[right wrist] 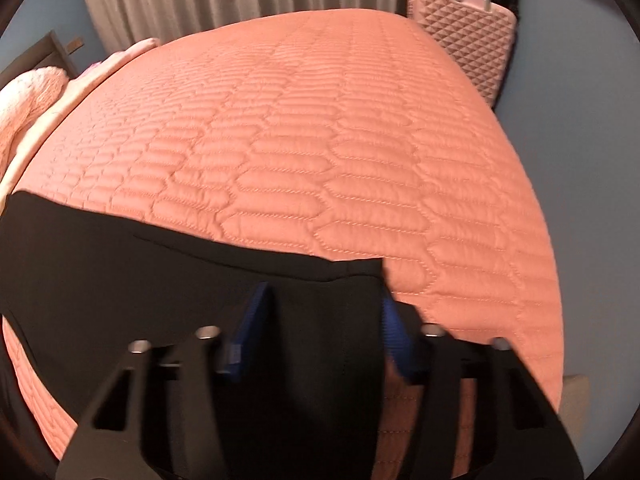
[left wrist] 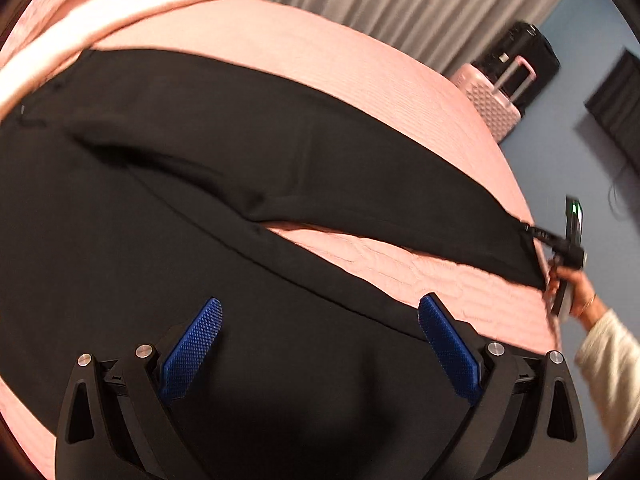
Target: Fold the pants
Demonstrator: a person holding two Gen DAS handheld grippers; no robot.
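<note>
Two grippers: left gripper (left wrist: 320,346) spread wide above black fabric pants (left wrist: 168,152); right gripper (right wrist: 322,328) pinching a leg hem.
Advice: keep hem taut over pink quilted bedspread (right wrist: 320,128).

Black pants (left wrist: 168,152) lie spread flat on the pink quilted bed (left wrist: 360,88), legs parted in a narrow V, one leg's hem end (right wrist: 352,270) raised off the quilt
</note>
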